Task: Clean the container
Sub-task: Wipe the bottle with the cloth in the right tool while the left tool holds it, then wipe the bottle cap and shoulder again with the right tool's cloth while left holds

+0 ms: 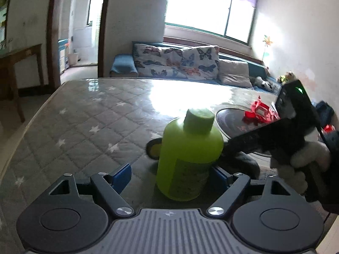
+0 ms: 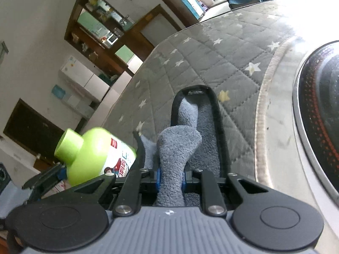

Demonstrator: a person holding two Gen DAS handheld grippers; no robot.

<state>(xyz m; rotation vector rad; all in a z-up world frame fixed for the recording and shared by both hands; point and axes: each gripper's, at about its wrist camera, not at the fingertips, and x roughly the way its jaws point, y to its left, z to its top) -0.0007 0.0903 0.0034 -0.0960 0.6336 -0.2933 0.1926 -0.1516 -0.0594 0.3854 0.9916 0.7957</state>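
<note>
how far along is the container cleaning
Done: the right gripper is shut on a grey-blue cloth, so the wiping tool is picked up. In hand: the green bottle stands between the left gripper's blue fingers, which don't clearly clamp it. Left: no frame shows cloth on bottle, so the wiping itself.

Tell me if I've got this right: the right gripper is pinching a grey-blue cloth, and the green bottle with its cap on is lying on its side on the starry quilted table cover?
Not quite. The green bottle, cap on, stands upright on the quilted table cover, between the left gripper's fingers; the left wrist view shows it. The rest holds: the right gripper is shut on the grey-blue cloth.
</note>
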